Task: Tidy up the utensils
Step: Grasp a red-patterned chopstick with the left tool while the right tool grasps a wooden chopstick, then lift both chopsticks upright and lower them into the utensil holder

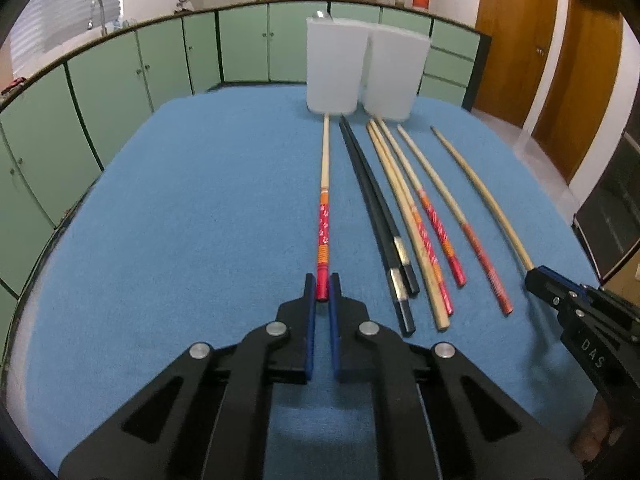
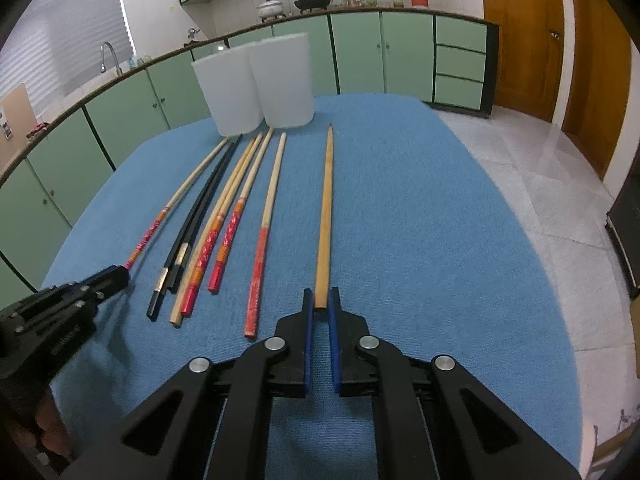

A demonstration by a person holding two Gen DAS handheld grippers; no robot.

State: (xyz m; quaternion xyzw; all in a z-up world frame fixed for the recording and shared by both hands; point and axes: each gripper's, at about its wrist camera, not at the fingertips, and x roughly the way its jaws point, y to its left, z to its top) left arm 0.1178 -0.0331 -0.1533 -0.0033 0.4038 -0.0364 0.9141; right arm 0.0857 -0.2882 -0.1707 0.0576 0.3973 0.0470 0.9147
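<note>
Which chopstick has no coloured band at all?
The plain bamboo chopstick farthest right, its butt end between the right hand-held gripper fingertips; the other wooden ones carry red-orange ends.

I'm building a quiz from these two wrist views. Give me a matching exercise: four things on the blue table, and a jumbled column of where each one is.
Things:
1. plain bamboo chopstick
2. red-patterned chopstick
3. black chopsticks
4. white containers

Places:
A. standing at the far end of the blue cloth
B. lying together just right of the leftmost chopstick
C. butt end between the right gripper fingers
D. butt end between the left gripper fingers

Pairs: 1-C, 2-D, 3-B, 4-A
</note>
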